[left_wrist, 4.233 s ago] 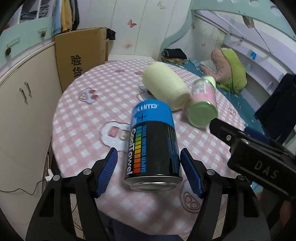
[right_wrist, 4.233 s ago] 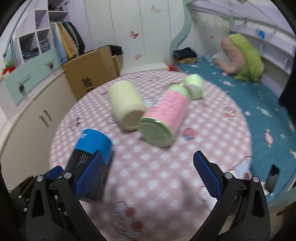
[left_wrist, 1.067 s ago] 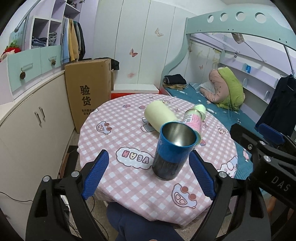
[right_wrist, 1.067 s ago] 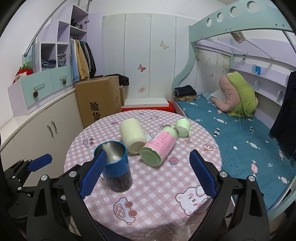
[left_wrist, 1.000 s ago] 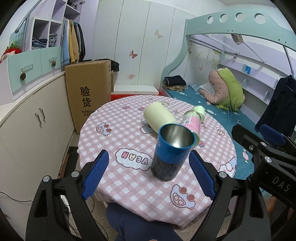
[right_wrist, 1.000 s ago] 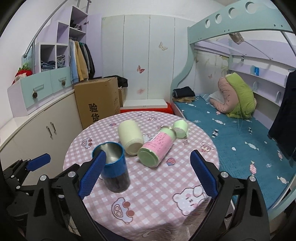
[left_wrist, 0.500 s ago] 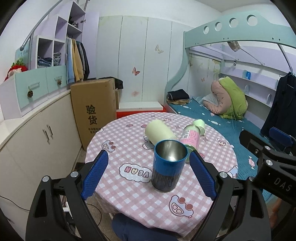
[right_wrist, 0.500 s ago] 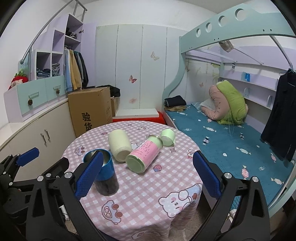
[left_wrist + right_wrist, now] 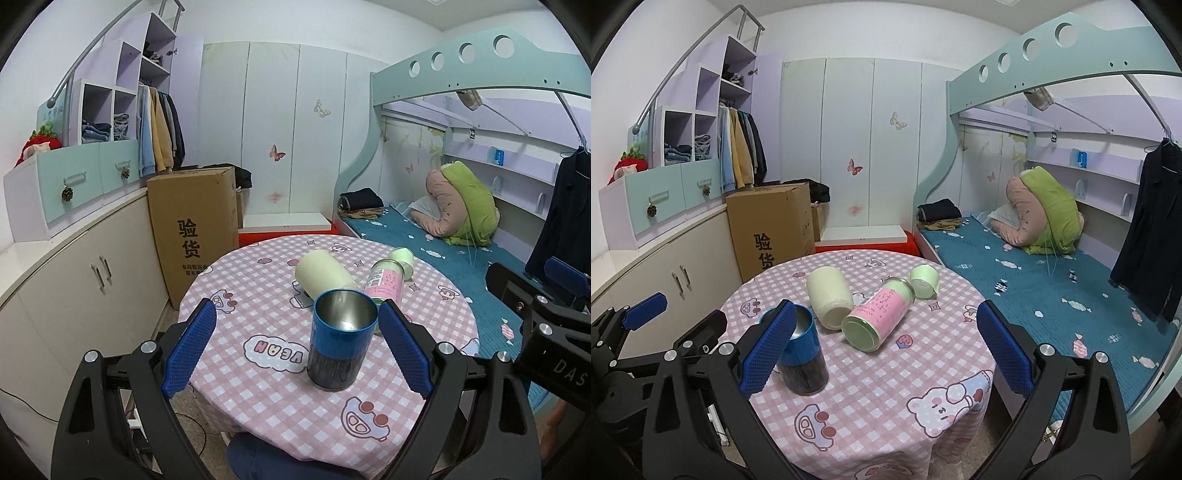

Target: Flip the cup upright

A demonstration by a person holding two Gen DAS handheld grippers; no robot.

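A blue and black metal cup (image 9: 339,339) stands upright with its open mouth up on the round table's pink checked cloth (image 9: 258,295). It also shows in the right wrist view (image 9: 801,354). My left gripper (image 9: 295,347) is open and empty, held back from the cup with one finger on each side in view. My right gripper (image 9: 882,354) is open and empty, above the table's near edge, to the right of the cup.
A cream cup (image 9: 323,273), a pink and green bottle (image 9: 384,282) and its green cap (image 9: 402,258) lie on their sides behind the blue cup. A cardboard box (image 9: 192,232) and cabinets stand left; a bunk bed (image 9: 1052,280) is right.
The blue cup was lying in my left gripper 4.2 s ago; now it stands upright and free. Both grippers have drawn back and up from the table over the last second.
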